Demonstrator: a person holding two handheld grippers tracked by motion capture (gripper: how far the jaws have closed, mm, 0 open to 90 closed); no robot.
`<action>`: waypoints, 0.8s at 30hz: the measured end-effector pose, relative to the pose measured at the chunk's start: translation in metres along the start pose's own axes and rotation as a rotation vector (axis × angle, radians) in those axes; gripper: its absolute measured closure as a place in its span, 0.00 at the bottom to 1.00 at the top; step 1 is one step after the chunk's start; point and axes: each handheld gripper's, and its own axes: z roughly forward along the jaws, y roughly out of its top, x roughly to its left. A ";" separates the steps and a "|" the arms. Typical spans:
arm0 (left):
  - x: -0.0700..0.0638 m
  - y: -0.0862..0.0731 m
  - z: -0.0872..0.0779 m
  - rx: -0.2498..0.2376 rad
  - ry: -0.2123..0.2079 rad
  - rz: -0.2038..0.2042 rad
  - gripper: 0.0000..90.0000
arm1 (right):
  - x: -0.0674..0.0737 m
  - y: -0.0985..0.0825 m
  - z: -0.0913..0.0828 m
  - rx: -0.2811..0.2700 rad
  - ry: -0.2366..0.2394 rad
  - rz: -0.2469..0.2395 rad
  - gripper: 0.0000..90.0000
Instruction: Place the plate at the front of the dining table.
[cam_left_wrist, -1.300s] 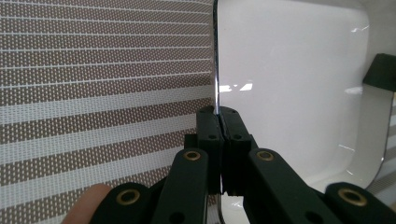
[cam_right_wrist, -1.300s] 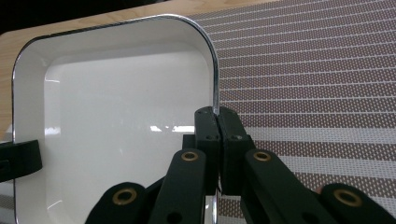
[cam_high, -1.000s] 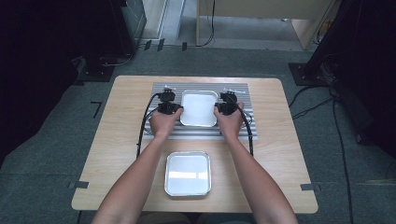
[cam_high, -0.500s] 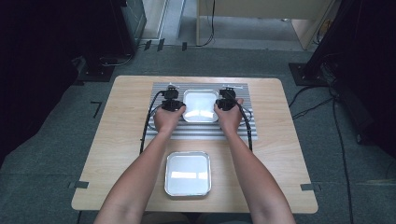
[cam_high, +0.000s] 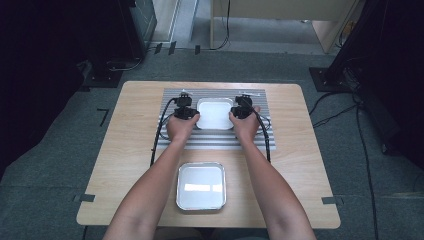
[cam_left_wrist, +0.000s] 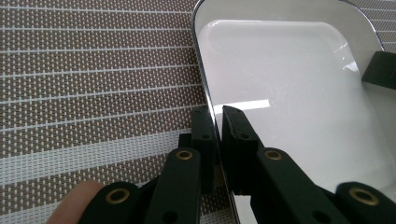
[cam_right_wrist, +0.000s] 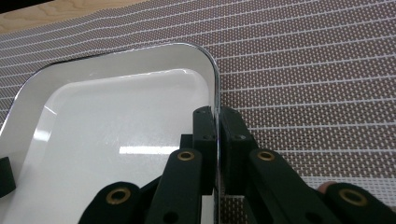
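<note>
Striped mat (cam_high: 215, 137) (on table): forearms parallel, each hand-held gripper (cam_left_wrist: 217, 122) (cam_right_wrist: 217, 122) pinching white tray (cam_high: 215, 114) rim.

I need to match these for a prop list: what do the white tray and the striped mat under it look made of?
White tray: likely enamelled metal, glossy white inside with sharp highlights and a thin, shiny metallic rim. Striped mat: woven, probably vinyl or plastic mesh, matte brown-grey weave with pale lines.

Far tray (cam_high: 215, 114) on mat (cam_high: 175, 96), behind near tray (cam_high: 200, 186)
</note>
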 end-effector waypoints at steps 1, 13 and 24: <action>0.000 0.000 0.000 0.000 0.000 0.004 0.93 | 0.000 0.000 0.000 -0.002 0.001 -0.001 0.96; 0.006 -0.003 -0.013 -0.036 0.017 0.056 0.55 | 0.002 0.002 -0.008 -0.104 0.029 -0.071 0.66; 0.019 -0.005 -0.047 -0.090 -0.079 -0.007 0.17 | -0.002 0.009 -0.036 -0.134 0.071 -0.122 0.49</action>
